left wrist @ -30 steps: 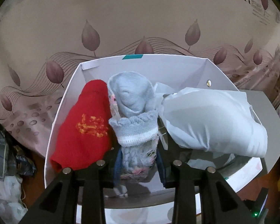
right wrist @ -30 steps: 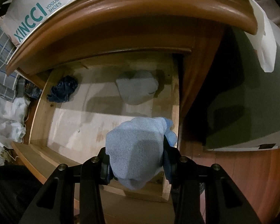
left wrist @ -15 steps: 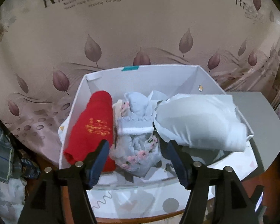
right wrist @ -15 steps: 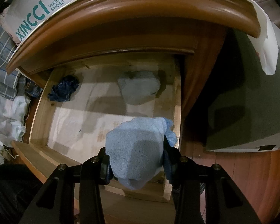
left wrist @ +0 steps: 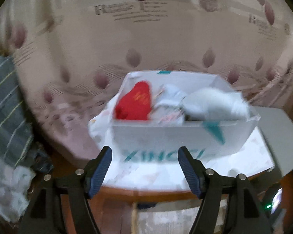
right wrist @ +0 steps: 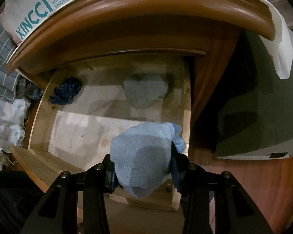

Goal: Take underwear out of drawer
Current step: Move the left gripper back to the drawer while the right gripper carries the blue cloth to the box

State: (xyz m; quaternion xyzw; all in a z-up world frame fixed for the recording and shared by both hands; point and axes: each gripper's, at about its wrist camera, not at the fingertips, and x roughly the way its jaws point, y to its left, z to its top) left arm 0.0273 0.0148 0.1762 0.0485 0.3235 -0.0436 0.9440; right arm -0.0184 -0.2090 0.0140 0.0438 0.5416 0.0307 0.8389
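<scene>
Right claw [right wrist: 143, 172] clamped on light blue underwear [right wrist: 140, 156], bundle bulging up between fingers, held above front right corner of open wooden drawer [right wrist: 185, 101]. Grey underwear [right wrist: 144, 91] on drawer floor near back right; dark blue piece [right wrist: 65, 91] back left. Left claw [left wrist: 144, 167] apart, holding nothing, short of white shoe box [left wrist: 175, 136] containing red garment [left wrist: 135, 102] and pale clothes; view blurred.

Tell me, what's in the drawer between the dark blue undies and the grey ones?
Nothing. In the right wrist view, only bare wooden drawer floor lies between the dark blue underwear and the grey underwear.
</scene>
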